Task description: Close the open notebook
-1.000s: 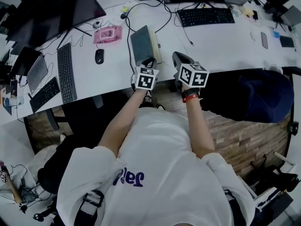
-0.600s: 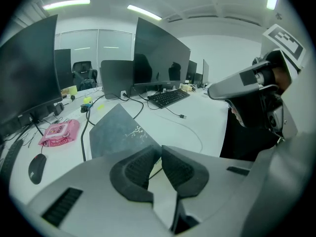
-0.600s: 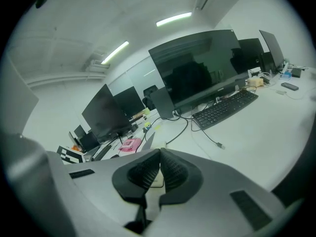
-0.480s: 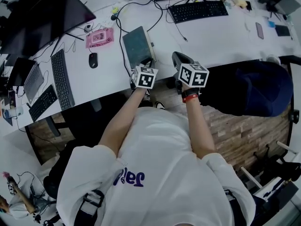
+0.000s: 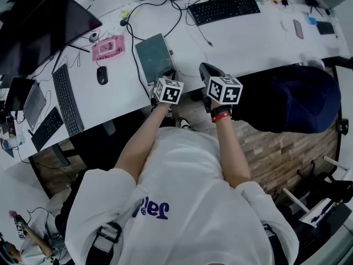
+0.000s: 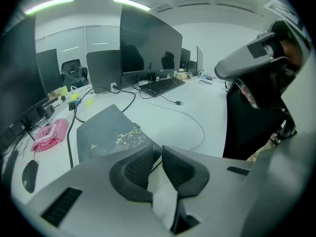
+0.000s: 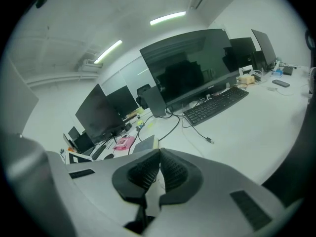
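Left gripper (image 6: 158, 150) jaws opening, empty; its view alone shows notebook (image 6: 101, 131) gold motif (image 6: 128, 134)

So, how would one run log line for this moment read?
notebook: closed, flat on desk | left gripper: near its corner, jaws just opened slightly, nothing between | right gripper: shut, empty

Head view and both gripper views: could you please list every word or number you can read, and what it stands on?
None can be read for certain.
White shirt: blue lettering, creased and upside down, not legible.
Pink packet: print too small.
Notebook: gold floral ornament, no words.
Black keyboard: key legends too small.
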### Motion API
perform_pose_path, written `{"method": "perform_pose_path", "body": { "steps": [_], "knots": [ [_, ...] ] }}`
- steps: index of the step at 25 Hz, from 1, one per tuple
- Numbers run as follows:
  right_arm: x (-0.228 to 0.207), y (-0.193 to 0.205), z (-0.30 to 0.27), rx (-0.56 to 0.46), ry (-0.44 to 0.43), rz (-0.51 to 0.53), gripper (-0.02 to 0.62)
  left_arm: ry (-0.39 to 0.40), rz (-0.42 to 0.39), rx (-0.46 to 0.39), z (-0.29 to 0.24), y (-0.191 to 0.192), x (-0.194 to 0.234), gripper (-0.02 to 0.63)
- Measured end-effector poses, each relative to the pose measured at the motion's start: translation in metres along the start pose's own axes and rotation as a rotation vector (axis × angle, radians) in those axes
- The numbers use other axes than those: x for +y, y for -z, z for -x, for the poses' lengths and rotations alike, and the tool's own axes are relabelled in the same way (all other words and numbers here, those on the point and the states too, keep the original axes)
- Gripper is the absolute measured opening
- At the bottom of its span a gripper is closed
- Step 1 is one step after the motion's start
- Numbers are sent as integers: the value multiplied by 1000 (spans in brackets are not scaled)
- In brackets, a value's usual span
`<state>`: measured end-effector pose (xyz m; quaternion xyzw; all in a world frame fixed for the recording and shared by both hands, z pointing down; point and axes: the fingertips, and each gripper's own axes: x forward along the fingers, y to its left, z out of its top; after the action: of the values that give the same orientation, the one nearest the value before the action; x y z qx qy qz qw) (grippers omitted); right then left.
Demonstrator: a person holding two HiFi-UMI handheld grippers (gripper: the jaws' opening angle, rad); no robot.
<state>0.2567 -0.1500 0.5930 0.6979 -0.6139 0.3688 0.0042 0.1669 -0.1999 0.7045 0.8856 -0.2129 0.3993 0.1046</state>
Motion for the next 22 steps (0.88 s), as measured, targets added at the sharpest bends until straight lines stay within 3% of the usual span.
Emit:
{"method": "perform_pose_path", "body": {
  "steps": [9,15,22],
  "knots": [
    [-12,12,1,11,44,-31,11,-3,-28,66,-22,14,-1,69],
    [-9,20,-3,24,33,-34,11,-9,4,46,-23,13,-1,71],
    [15,8,-8,13,-28,17,11,49,51,-9,-5,5,-3,72]
  ]
}}
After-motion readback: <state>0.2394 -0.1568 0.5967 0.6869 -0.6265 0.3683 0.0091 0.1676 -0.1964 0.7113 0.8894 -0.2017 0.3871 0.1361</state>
